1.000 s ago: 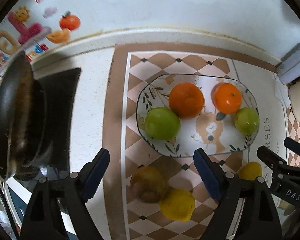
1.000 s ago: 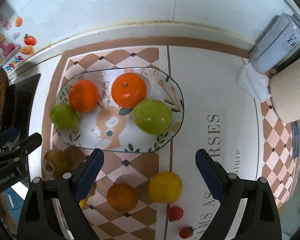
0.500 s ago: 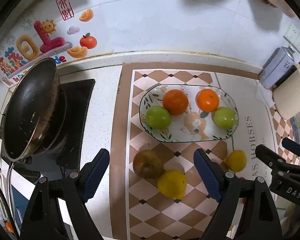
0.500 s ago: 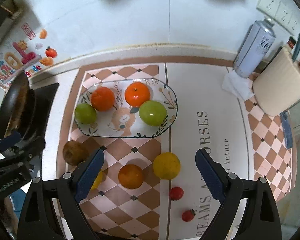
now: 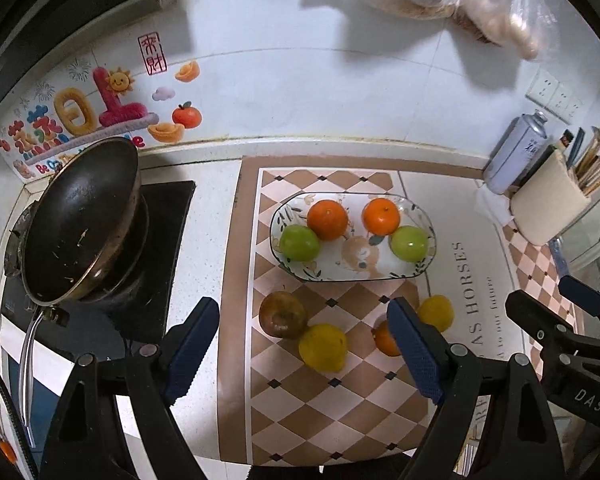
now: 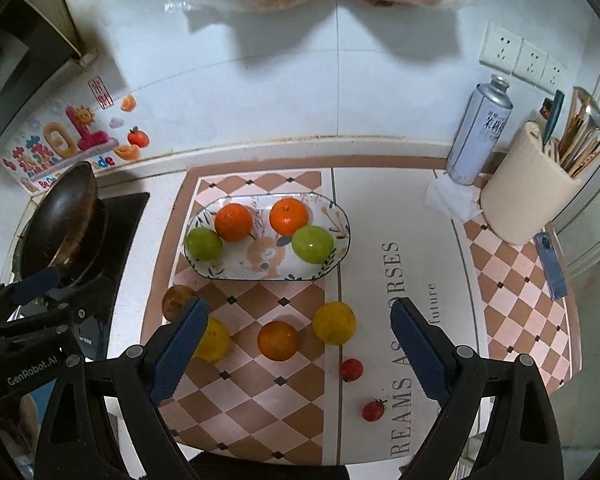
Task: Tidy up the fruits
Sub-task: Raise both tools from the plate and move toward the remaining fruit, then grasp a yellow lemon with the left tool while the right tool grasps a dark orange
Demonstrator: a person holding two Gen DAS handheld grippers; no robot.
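We hold left gripper (image 5: 304, 344) and right gripper (image 6: 296, 348) above mat, both spread wide, grasping nothing. Left finger (image 5: 414, 350) hides part of loose orange (image 5: 384, 338); right finger (image 6: 180, 344) covers part of lemon (image 6: 216, 338) and brown fruit (image 6: 176, 300). Plate (image 6: 236, 270) carries two oranges and two green apples; its near half lies bare. Two small tomatoes (image 6: 351, 370) sit near mat's front edge. Pan (image 5: 80, 224) at left.
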